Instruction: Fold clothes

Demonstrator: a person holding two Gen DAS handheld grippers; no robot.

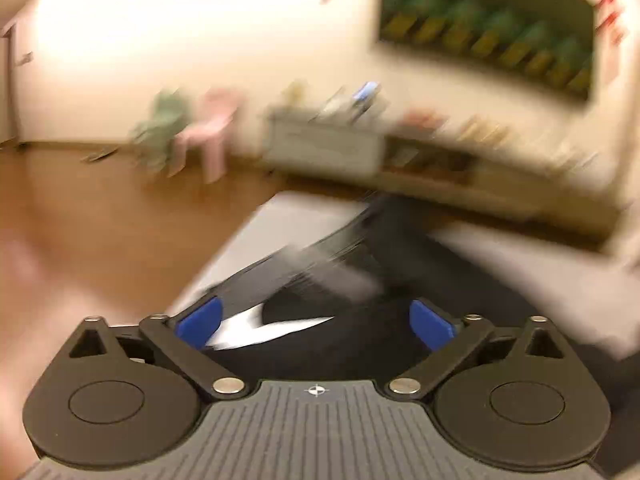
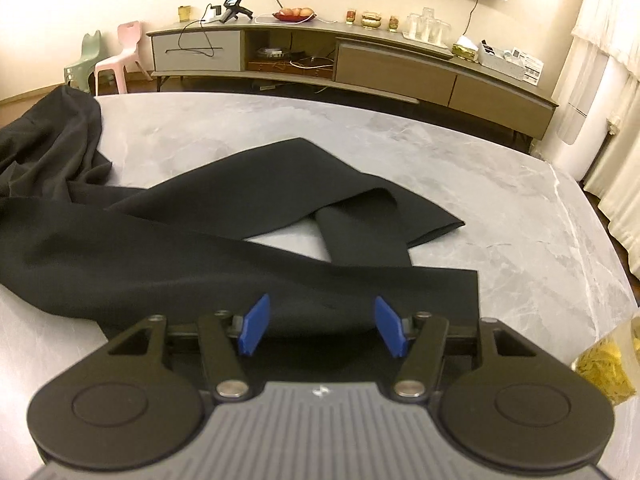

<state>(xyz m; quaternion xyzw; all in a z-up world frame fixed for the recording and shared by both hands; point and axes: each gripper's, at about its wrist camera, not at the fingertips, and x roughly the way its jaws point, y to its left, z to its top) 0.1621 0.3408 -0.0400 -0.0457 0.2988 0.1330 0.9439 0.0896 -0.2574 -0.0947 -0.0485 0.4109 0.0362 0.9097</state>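
Observation:
Black trousers [image 2: 224, 216] lie spread on the grey marble table [image 2: 500, 208], their two legs crossing near the middle and the waist end bunched at the left edge. My right gripper [image 2: 322, 330] hovers over the near leg's hem, open, its blue pads [image 2: 254, 330] apart and not pressing the cloth. The left wrist view is heavily blurred. There my left gripper [image 1: 316, 324] stands wide open above the black cloth [image 1: 360, 344], which shows a white patch [image 1: 256, 328]. Nothing is caught between its blue pads [image 1: 200, 322].
A jar with yellow contents [image 2: 608, 364] stands at the table's near right edge. Beyond the table runs a long low sideboard [image 2: 360, 60] with glasses, a fruit bowl and cables. Pink [image 2: 120, 60] and green [image 2: 84, 60] small chairs stand at the far left. Curtains [image 2: 616, 160] hang on the right.

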